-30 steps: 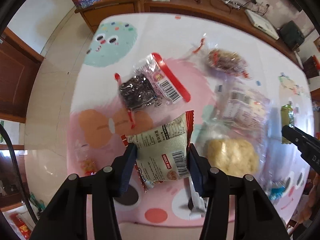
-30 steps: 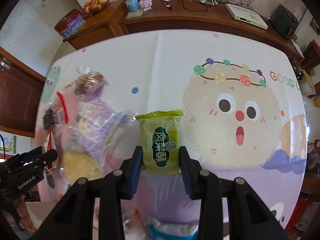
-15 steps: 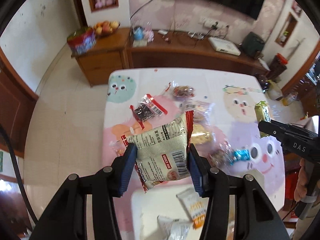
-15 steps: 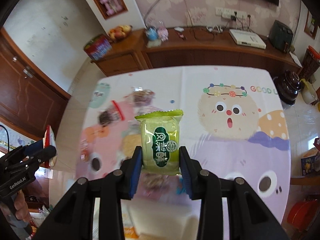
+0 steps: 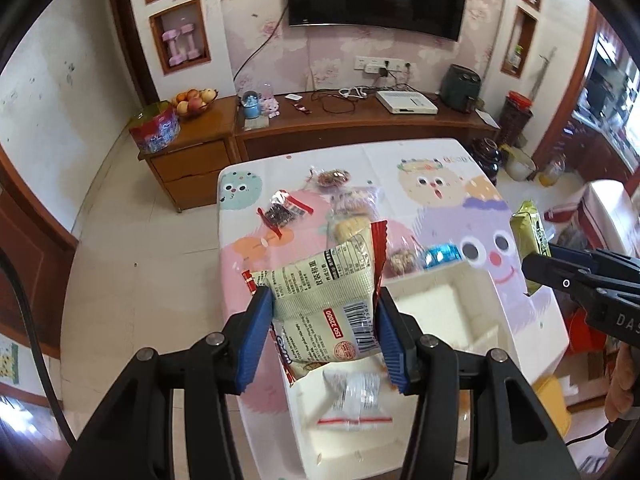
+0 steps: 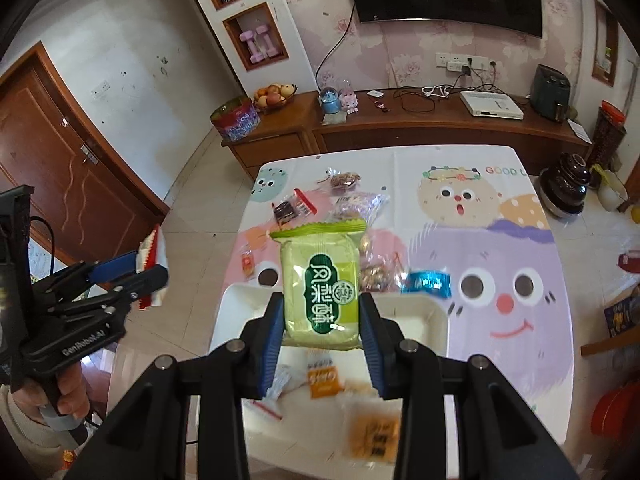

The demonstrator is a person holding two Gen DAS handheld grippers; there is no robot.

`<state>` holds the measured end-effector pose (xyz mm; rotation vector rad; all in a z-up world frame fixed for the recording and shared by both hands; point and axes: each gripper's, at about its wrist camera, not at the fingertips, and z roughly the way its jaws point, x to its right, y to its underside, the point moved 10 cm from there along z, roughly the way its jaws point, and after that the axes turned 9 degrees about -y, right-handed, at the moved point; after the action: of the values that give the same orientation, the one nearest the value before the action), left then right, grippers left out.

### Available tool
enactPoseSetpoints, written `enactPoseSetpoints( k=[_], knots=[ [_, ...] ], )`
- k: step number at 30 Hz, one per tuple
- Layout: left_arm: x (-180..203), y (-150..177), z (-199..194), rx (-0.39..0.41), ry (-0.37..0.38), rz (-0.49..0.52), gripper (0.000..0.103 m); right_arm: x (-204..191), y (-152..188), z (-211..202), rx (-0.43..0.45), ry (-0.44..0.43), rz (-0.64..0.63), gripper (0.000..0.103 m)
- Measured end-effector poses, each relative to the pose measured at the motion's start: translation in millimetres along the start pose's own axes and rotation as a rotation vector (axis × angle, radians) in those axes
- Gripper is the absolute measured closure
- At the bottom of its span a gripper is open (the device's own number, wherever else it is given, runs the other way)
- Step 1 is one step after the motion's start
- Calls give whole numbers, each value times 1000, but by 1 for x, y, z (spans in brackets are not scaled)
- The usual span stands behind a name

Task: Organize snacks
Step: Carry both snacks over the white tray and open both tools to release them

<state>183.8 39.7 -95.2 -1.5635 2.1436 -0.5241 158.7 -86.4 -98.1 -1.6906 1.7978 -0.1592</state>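
A: Two grippers up, both loaded. Left gripper (image 5: 324,332): fingers closed onto a cream packet with red edges (image 5: 328,296), barcode side facing the camera, held clear above the near left part of the white tray (image 5: 472,280).

B: Tray contents, left view?

A: One clear wrapper with a red strip (image 5: 354,400) lying in the near compartment. The far compartment shows only its bare white floor from here.

B: Right side?

A: Right gripper (image 6: 322,330): fingers pressed against both sides of a green packet with dark green lettering (image 6: 322,292), held upright over the tray (image 6: 436,312). Under it, in the near part, an orange sachet (image 6: 324,378), a second orange packet (image 6: 372,436), blurred, and a clear wrapper (image 6: 280,382) at the left.

B: Loose items on the table?

A: Beyond the tray on the cartoon-print tablecloth (image 6: 520,248), left to right: small orange-red packet (image 6: 247,261), dark snack bag with red seal (image 6: 290,208), clear bags of snacks (image 6: 356,204), blue foil wrapper (image 6: 426,282) just past the tray's far rim. Farthest off, a small twisted bag (image 6: 344,179).
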Motion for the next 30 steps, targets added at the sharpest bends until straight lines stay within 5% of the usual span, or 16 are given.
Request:
enactPoseSetpoints(
  k=[15,30],
  knots=[
    [21,57,13,-89,-20,121,54,-32,88,13,-44,85,-30,66],
    [33,74,25,-122,-36,158,53,-39,115,29,-97,111,-60,66]
  ],
)
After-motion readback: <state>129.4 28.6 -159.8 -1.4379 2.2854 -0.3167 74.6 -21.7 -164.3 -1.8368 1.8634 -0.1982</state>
